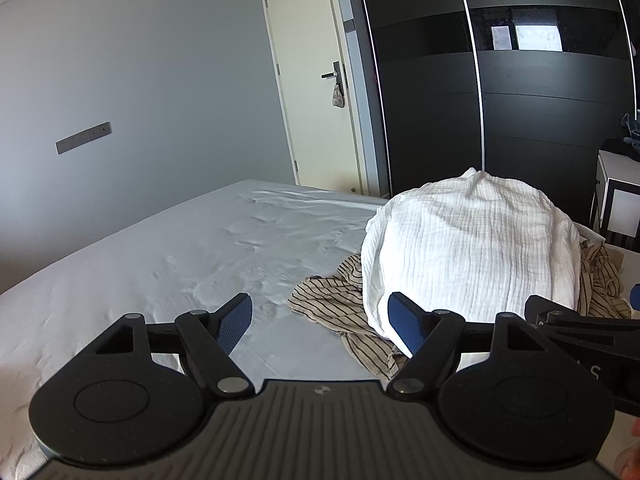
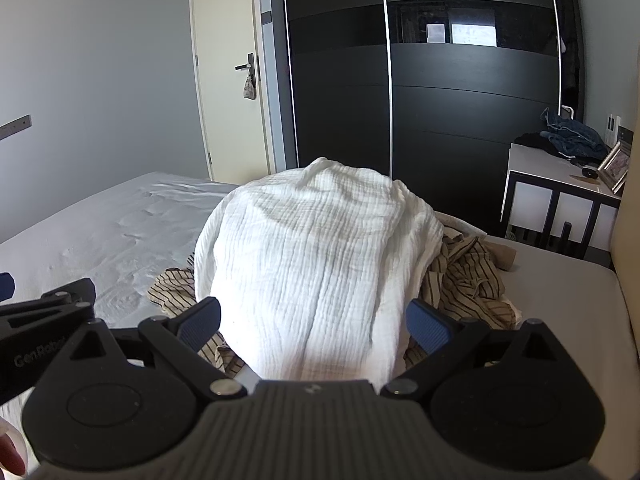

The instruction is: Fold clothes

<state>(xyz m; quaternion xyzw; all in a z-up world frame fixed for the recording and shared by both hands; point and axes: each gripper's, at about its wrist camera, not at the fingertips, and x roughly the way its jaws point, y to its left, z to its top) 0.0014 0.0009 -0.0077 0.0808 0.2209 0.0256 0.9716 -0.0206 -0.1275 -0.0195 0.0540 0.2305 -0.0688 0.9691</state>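
**Clothes heaped on the bed, both tools spread wide**

Clothes are lying in one pile on the bed (image 1: 168,264): a white crinkled garment (image 2: 316,264) is mounding over a tan striped garment (image 2: 468,280), whose edges are spilling out on both sides beneath it. The right tool (image 2: 314,322) is sitting directly in front of the mound, its blue pads spread wide apart with the near edge of the white cloth falling between them; whether either pad is touching the fabric is hard to tell from this angle. The left tool (image 1: 320,326) is hovering just to the left of the right one, its jaws also apart and gripping nothing, with bare sheet ahead of it and the pile off to its right, the striped hem (image 1: 332,300) reaching toward its right pad. Beyond the pile, a dark sliding wardrobe (image 2: 440,100) and a cream door (image 1: 312,92) are standing at the far end of the room.
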